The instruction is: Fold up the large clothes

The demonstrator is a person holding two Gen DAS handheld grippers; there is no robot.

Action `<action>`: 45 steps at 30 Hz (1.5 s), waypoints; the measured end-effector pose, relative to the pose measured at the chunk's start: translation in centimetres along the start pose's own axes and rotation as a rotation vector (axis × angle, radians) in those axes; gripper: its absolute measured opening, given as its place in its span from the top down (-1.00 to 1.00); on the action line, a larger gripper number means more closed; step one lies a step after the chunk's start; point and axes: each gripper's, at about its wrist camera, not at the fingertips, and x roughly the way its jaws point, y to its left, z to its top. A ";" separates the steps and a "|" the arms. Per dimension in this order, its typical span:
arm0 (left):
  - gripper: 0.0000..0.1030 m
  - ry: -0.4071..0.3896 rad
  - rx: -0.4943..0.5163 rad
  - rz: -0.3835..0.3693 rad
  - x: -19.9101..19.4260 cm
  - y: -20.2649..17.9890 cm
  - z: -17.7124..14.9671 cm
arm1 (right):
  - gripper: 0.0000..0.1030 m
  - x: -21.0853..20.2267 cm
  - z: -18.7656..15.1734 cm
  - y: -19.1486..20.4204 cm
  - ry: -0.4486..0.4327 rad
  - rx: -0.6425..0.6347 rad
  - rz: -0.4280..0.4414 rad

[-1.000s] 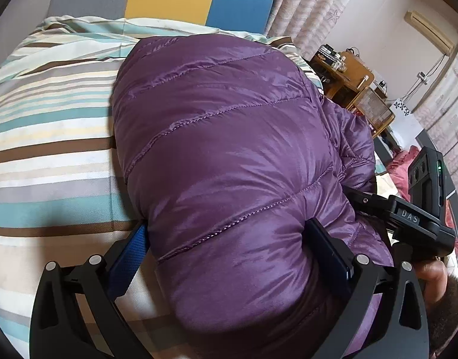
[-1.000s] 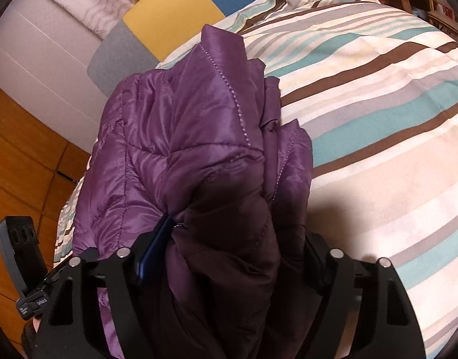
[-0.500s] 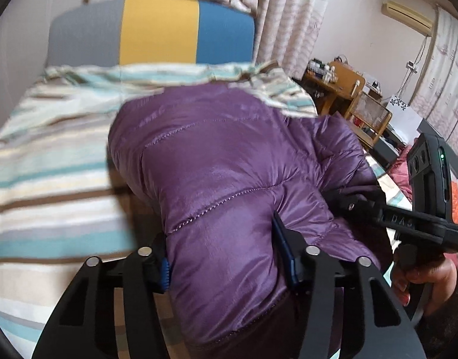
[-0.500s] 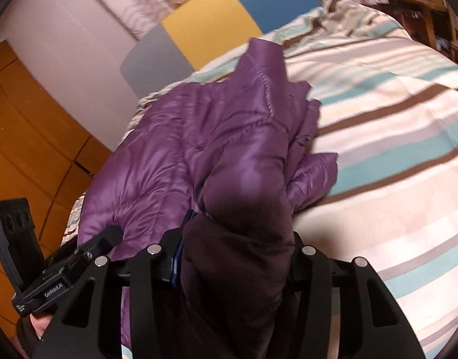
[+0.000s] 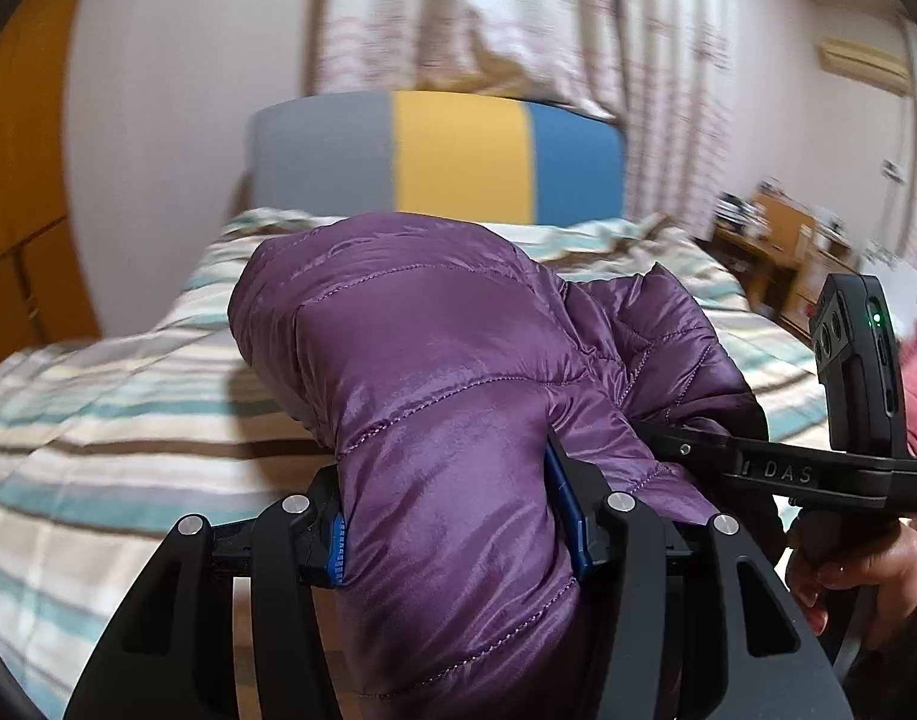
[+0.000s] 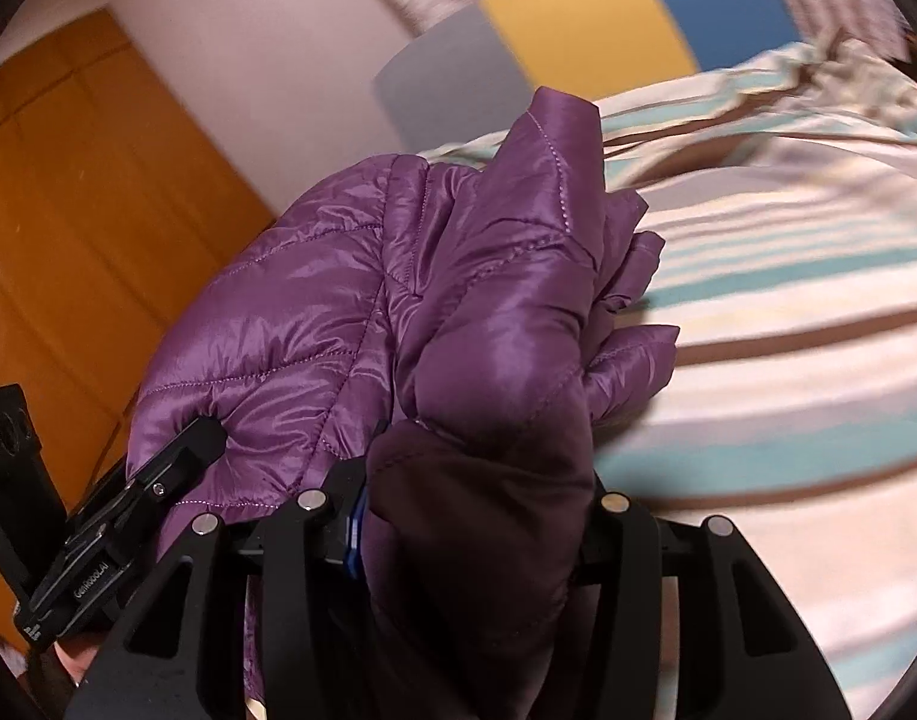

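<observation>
Both grippers, left (image 5: pixel 458 531) and right (image 6: pixel 470 525), clench a purple quilted puffer jacket (image 5: pixel 434 372). Striped bedding (image 5: pixel 128 396) lies beneath and ahead of them.

Striped bed (image 5: pixel 128 420), 3-colour headboard (image 5: pixel 458 150), patterned curtains (image 5: pixel 518 18), orange wooden doors (image 6: pixel 68 210), perhaps a desk (image 5: pixel 776 240).

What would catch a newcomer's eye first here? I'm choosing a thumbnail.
The shiny purple quilted jacket fills the middle of both views, bunched up and clamped by the left gripper and right gripper. Beneath it spreads the striped bed cover, with a grey, yellow and blue headboard behind.
</observation>
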 end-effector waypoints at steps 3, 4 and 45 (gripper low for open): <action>-0.01 -0.001 -0.068 0.062 -0.7 4.4 -0.7 | 0.10 4.0 0.3 3.7 0.044 -0.076 0.021; -0.01 0.000 -0.087 0.081 -0.9 5.6 -1.0 | 0.10 5.0 0.4 4.6 0.056 -0.093 0.025; -0.85 0.120 -0.213 0.285 -0.9 11.1 -7.9 | -0.84 11.3 -5.0 10.2 0.074 -0.267 -0.305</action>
